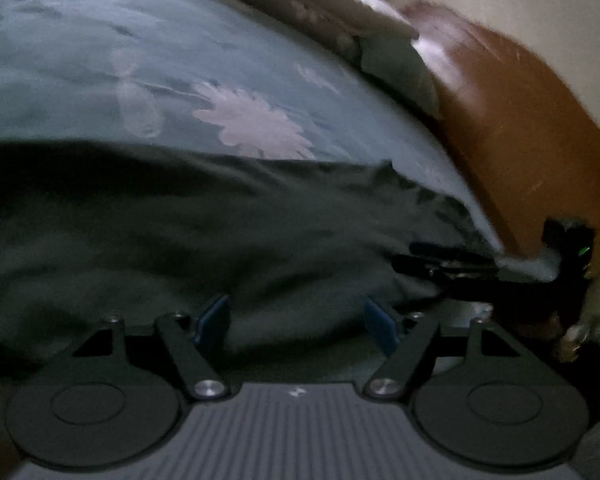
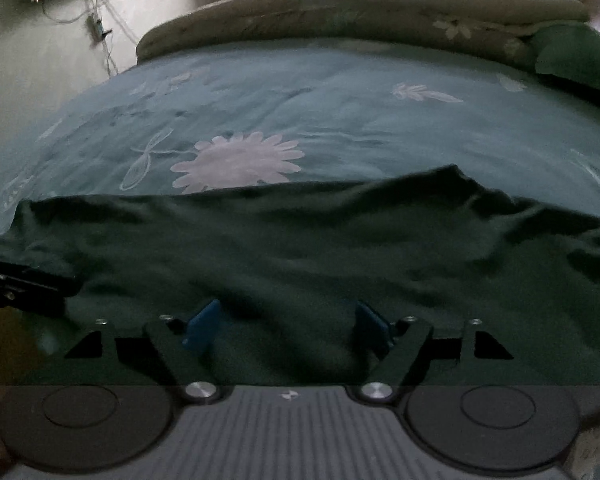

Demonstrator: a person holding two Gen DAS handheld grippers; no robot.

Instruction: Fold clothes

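On a bed covered by a teal flower-print quilt (image 2: 340, 120), we hold the left gripper (image 1: 298, 326) and right gripper (image 2: 286, 328) spread, pinching nothing, above the dark green garment (image 2: 300, 248) lying along the near edge.

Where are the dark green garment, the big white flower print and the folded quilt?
dark green garment (image 2: 300, 248): right wrist view, middle of the cloth.
white flower print (image 2: 236, 166): right wrist view, flower centre.
folded quilt (image 2: 340, 8): right wrist view, top fold.

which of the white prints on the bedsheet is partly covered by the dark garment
The large daisy-like flower: the dark green garment overlaps its lower petals. The leaf sprig further back and the looped outline beside the flower lie fully uncovered.
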